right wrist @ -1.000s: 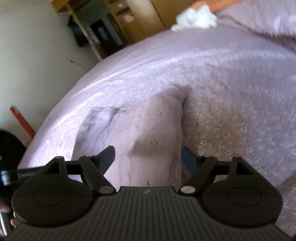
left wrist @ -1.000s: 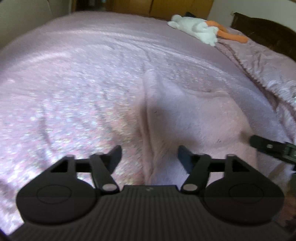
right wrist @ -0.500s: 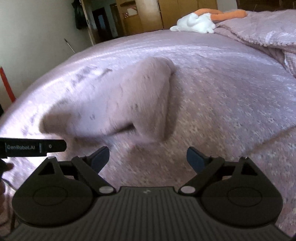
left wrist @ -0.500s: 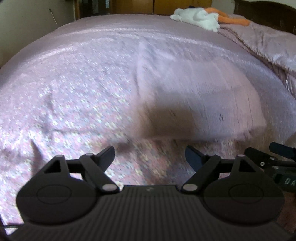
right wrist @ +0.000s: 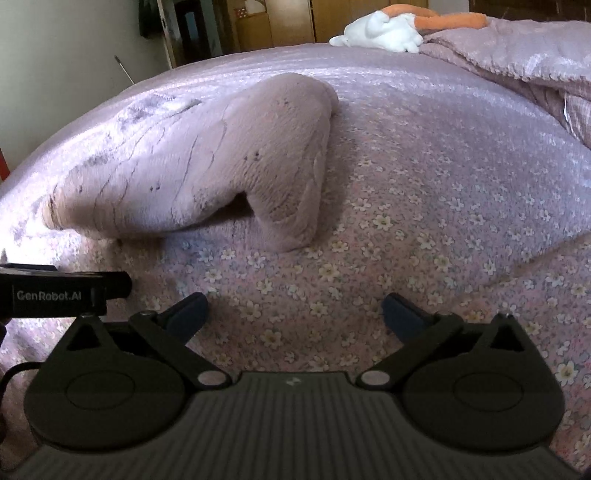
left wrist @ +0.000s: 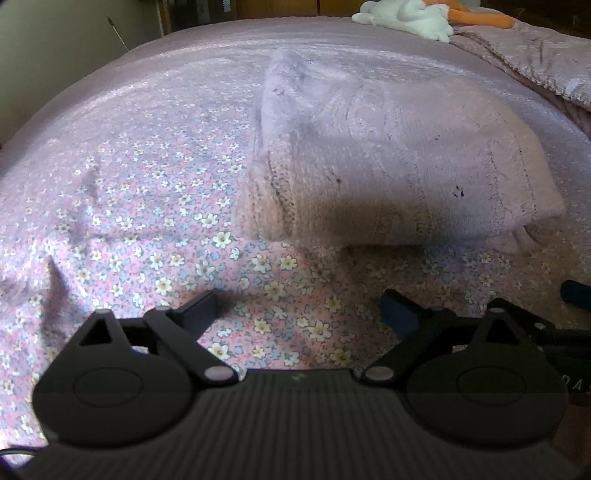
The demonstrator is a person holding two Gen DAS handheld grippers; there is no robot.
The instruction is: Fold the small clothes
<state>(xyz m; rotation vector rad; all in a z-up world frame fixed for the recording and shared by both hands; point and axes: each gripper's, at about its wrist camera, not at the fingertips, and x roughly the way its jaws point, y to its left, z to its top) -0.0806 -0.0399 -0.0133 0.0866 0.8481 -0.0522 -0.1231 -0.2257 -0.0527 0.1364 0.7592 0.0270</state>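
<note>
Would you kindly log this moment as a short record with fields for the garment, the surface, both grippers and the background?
garment: pink fuzzy garment, folded into a bundle, lying free
surface: floral bedspread
left gripper: open, empty, short of the garment
right gripper: open, empty, short of the garment
background: white and orange plush toy at the far side of the bed; rumpled quilt beside it

A small pale-pink knitted garment (left wrist: 399, 162) (right wrist: 207, 162) is laid folded on the floral bedspread (left wrist: 155, 221) — a thick, soft bundle with ribbed edges. It is placed near the middle of the bed, one corner drooping down onto the cover — slightly rumpled.
</note>
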